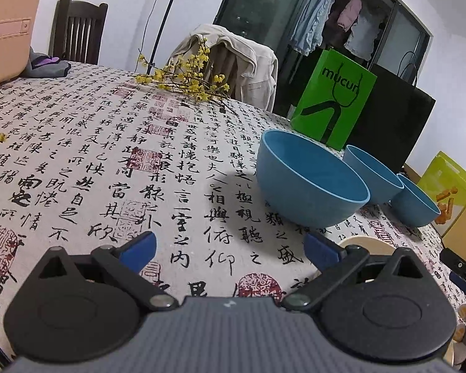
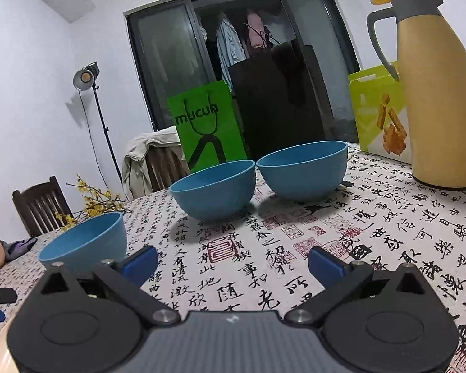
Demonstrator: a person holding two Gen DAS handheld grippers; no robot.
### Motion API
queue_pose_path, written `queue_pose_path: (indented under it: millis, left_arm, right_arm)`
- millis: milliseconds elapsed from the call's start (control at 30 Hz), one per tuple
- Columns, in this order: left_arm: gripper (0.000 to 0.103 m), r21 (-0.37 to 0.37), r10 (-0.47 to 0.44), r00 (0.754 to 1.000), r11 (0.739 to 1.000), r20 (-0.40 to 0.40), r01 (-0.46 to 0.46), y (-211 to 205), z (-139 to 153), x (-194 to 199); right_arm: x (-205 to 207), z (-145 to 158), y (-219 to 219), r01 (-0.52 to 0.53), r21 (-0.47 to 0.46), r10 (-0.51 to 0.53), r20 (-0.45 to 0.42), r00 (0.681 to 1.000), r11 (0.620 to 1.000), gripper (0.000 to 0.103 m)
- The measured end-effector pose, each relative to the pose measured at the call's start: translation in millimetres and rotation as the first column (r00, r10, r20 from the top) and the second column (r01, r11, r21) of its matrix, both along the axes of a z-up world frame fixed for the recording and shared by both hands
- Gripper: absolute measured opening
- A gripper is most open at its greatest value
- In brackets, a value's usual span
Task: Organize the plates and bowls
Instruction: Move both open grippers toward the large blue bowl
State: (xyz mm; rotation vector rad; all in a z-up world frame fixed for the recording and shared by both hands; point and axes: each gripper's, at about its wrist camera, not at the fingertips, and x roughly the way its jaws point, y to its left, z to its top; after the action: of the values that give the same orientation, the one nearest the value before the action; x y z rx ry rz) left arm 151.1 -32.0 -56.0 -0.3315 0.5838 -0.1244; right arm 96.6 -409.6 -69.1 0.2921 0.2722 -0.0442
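Note:
Three blue bowls stand upright in a row on the calligraphy tablecloth. In the left wrist view the nearest bowl (image 1: 310, 180) is ahead and right of my left gripper (image 1: 230, 250), with the middle bowl (image 1: 372, 174) and far bowl (image 1: 418, 202) behind it. A cream plate edge (image 1: 365, 244) shows behind the right finger. My left gripper is open and empty. In the right wrist view the left bowl (image 2: 87, 242) sits just past the left finger; the middle bowl (image 2: 214, 189) and right bowl (image 2: 304, 171) stand further ahead. My right gripper (image 2: 233, 264) is open wide, holding nothing.
A yellow thermos jug (image 2: 435, 93) stands at the right. A green paper bag (image 2: 208, 127), a black bag (image 2: 279, 99) and a lime bag (image 2: 379, 112) line the far table edge. Yellow flower twigs (image 1: 183, 80) lie on the cloth. Chairs and a lamp stand (image 2: 87, 77) are beyond.

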Motion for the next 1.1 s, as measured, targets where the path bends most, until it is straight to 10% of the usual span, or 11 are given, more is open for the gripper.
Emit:
queue_pose_path:
  millis: [733,1100]
  left_arm:
    - [0.103,0.049,0.043,0.999,0.998,-0.032,-0.041,-6.0,-4.8,6.0]
    - [0.103,0.024,-0.041,0.999,0.999,-0.015,0.042,-10.4,-3.2,2.1]
  right_arm:
    - [9.0,-7.4,-17.6,0.026,0.135,-0.017,-0.071,0.997,0.99,0.103]
    - [-8.9,-4.6,-9.0,0.058,0.093,-0.062,0.046,0.997,0.994,0.103]
